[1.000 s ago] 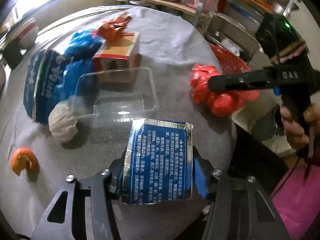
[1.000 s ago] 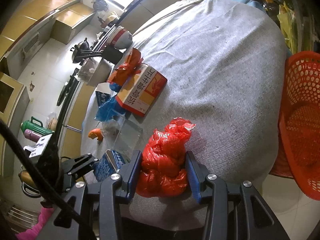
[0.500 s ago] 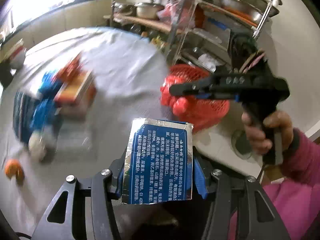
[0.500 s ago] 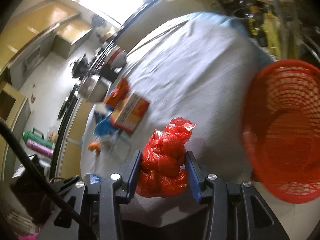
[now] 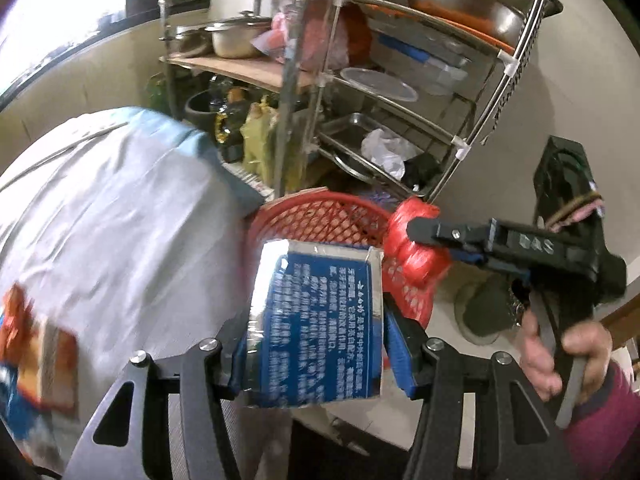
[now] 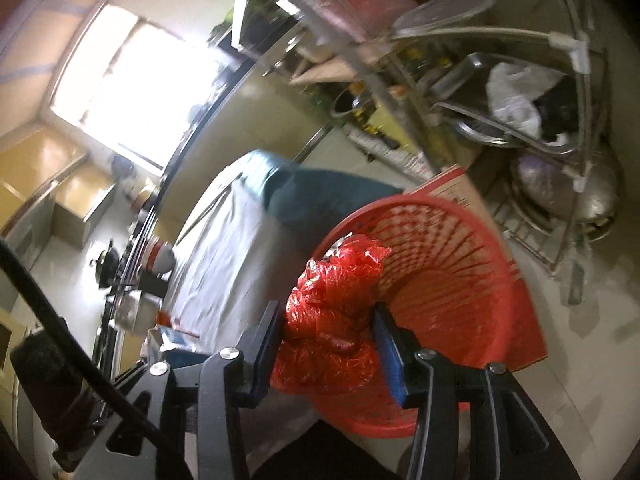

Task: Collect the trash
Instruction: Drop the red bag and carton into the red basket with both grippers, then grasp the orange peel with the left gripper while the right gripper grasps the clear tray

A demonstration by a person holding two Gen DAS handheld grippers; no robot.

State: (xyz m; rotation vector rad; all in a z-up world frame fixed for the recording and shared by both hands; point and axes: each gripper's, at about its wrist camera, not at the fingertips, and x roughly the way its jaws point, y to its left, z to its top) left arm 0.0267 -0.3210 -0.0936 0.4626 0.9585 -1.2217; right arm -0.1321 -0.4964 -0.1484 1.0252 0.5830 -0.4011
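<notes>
Red basket lay below right tool, which clamped the red bag; left tool gripped the blue carton near its rim. Delivery step; next, probably release.

- Blue foil carton, lower centre of the left wrist view: block of white Chinese print on the blue face, in horizontal rows; characters too small and blurred to transcribe.
- Right gripper, right of centre in the same view: pale raised letters "DAS" on the black body.
- Right wrist view: no legible text; print on cardboard behind the red basket is blurred.
</notes>
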